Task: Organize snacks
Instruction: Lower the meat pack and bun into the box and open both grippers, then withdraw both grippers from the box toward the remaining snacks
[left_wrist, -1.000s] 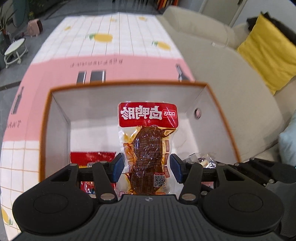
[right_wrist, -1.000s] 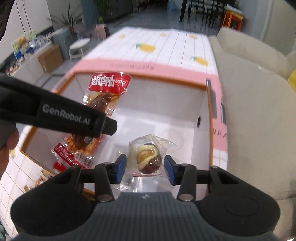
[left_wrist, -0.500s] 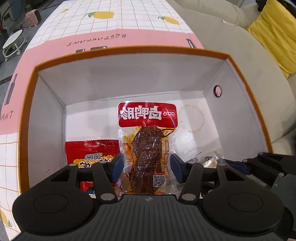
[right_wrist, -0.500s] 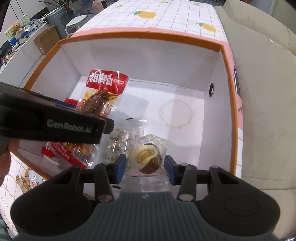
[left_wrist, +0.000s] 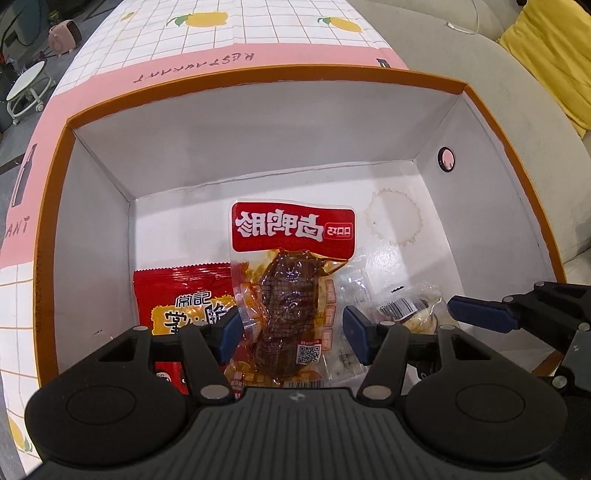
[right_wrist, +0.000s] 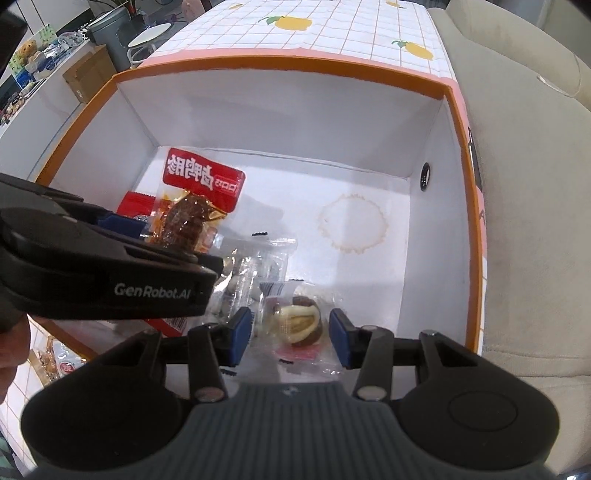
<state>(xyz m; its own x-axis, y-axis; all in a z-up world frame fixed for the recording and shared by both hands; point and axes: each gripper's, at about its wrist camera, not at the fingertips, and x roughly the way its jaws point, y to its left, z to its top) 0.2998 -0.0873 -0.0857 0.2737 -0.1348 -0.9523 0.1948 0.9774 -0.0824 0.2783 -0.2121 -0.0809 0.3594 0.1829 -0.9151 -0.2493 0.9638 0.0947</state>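
My left gripper is shut on a red-topped clear packet of braised duck leg and holds it low inside the white box with an orange rim. My right gripper is shut on a clear-wrapped brown and cream pastry, also low inside the box. The duck packet and left gripper show at the left of the right wrist view.
A red snack bag and a clear packet of small pieces lie on the box floor. A round stain marks the floor at right. A beige sofa with a yellow cushion lies to the right.
Both grippers have moved down and forward from above the rim into the box, still holding their packets.
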